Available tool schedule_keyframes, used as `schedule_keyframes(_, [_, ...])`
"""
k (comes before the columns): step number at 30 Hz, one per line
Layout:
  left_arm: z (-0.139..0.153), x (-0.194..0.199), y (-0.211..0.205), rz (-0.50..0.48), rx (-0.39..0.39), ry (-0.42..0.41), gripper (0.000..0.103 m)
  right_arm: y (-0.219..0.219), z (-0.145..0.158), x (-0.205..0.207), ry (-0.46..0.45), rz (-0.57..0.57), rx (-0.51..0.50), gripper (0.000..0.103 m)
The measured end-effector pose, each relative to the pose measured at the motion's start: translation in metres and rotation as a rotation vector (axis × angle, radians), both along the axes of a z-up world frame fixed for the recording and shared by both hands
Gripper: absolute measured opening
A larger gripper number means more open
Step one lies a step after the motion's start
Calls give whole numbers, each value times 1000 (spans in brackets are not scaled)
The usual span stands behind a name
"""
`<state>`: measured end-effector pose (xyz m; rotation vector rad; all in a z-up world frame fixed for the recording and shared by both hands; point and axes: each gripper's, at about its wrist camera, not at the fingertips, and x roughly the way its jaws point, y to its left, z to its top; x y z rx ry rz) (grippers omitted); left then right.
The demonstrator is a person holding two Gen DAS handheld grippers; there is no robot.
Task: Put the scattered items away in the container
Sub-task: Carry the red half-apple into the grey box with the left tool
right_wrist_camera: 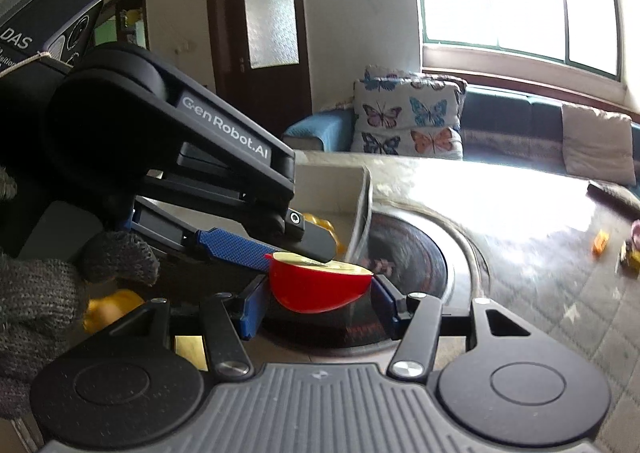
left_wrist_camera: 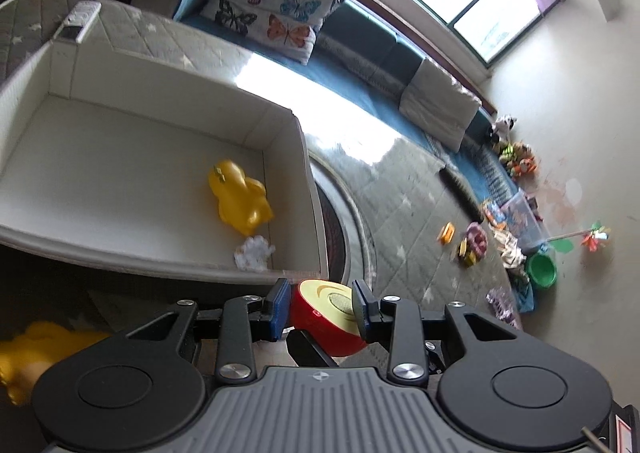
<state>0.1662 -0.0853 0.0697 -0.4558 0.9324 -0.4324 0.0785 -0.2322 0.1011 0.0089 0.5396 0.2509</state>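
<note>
Beside white bin (left_wrist_camera: pixel 296 173): left gripper (left_wrist_camera: pixel 320 307) clamped on red apple half (left_wrist_camera: pixel 324 317); right gripper (right_wrist_camera: pixel 316 303) apart around it. Risk: pinch on rounded skin slips, dropping short of rim.

Left gripper (left_wrist_camera: pixel 320 307): black linkage arms, silver round screws at pivots, two big black round housings with inset discs, grey ribbed plate between with small crosshair mark. Fingers (left_wrist_camera: pixel 277 309) blue, textured pads on black mounts. Right gripper (right_wrist_camera: pixel 316 303): same build, black arms, silver screws, grey ribbed plate, blue fingers (right_wrist_camera: pixel 252 311). White "GenRobot.AI" lettering on left gripper's side arm. Gloved hand (right_wrist_camera: pixel 44 293): dark grey knit glove.
</note>
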Motion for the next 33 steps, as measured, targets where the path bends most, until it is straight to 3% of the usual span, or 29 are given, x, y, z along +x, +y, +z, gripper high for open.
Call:
schedule_keyframes(11, [14, 27, 37, 97, -3, -38, 36, 35, 13, 39, -52, 81, -14, 56])
schedule_keyframes(33, [-24, 68, 56, 123, 42, 42, 36, 65, -29, 90, 91, 117, -24, 57])
